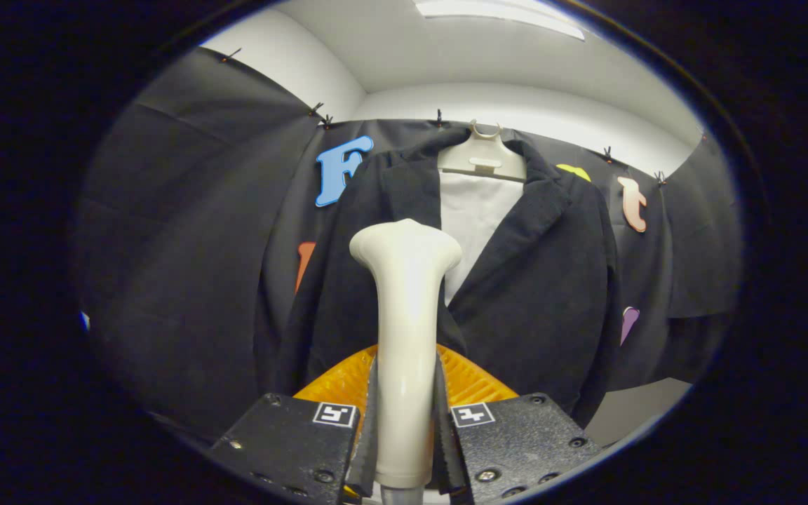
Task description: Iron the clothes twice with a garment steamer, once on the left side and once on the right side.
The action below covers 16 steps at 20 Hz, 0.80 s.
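Note:
A cream-white garment steamer (405, 330) stands upright between my fingers, its flared head at the top. My gripper (404, 414) is shut on the steamer's handle, both fingers (370, 421) pressing its sides. Beyond it hangs a black jacket (537, 280) on a cream hanger (482, 158), open at the front with a white lining (473, 214) showing. The steamer head sits in front of the jacket's left front panel (348, 280), near the lapel. I cannot tell whether the head touches the cloth.
Black cloth (186, 245) covers the booth's wall behind and beside the jacket. An orange ribbed piece (470, 382) shows just behind my fingers. A white wall and a ceiling light (502, 14) are above.

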Available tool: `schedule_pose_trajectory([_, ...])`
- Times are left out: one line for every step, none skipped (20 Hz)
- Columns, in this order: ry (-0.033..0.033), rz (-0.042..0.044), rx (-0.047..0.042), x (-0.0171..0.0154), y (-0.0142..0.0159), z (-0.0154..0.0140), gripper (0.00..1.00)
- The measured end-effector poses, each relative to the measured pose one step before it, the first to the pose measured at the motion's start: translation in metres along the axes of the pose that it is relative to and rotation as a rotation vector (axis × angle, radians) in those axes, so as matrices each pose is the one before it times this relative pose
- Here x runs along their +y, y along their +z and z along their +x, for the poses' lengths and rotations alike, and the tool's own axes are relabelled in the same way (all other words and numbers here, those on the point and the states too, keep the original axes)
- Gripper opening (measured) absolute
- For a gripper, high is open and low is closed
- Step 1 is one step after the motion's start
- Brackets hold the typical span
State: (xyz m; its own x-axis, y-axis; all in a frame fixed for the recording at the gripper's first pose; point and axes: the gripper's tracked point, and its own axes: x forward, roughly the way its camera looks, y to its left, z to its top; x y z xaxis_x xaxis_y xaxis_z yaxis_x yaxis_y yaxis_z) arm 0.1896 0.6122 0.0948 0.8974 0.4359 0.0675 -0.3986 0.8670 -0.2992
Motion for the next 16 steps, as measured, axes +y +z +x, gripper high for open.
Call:
schedule_pose_trajectory([0.00186, -0.00162, 0.0173, -0.00097, -0.00799, -0.00205, 0.36])
schedule_pose_trajectory([-0.00065, -0.00152, 0.01376, -0.00071, -0.00721, -0.00249, 0.36])
schedule_pose_trajectory([-0.00069, -0.00505, 0.01158, -0.00093, -0.00542, -0.00294, 0.36])
schedule_pose_trajectory([0.00113, -0.00339, 0.00742, 0.00103, -0.00379, -0.00285, 0.36])
schedule_pose_trajectory([0.00334, -0.00586, 0.0062, 0.00231, -0.00412, -0.00284, 0.36])
schedule_pose_trajectory([0.00482, -0.00529, 0.00653, 0.00191, -0.00395, -0.00316, 0.36])
schedule_pose_trajectory([0.00626, -0.00513, 0.00778, 0.00269, -0.00513, -0.0012, 0.36])
schedule_pose_trajectory([0.00558, -0.00509, 0.01106, 0.00261, -0.00622, -0.00239, 0.36])
schedule_pose_trajectory([0.00842, -0.00229, 0.01699, 0.00212, -0.00734, -0.00135, 0.36])
schedule_pose_trajectory([0.01212, -0.00129, 0.03488, 0.00415, -0.01104, -0.00095, 0.36])
schedule_pose_trajectory([0.00706, -0.0017, 0.02648, 0.00111, -0.00512, -0.00212, 0.36])
schedule_pose_trajectory([0.00202, 0.00168, 0.02263, 0.00067, -0.00554, -0.00278, 0.36])
schedule_pose_trajectory([-0.00342, 0.00333, 0.01894, -0.00063, -0.00672, -0.00174, 0.36])
schedule_pose_trajectory([-0.00288, 0.00059, 0.01551, 0.00114, -0.00977, -0.00196, 0.36])
schedule_pose_trajectory([-0.00148, -0.00343, 0.01267, 0.00039, -0.00785, 0.00078, 0.36])
schedule_pose_trajectory([-0.00047, -0.00429, 0.00824, 0.00013, -0.00576, -0.00057, 0.36])
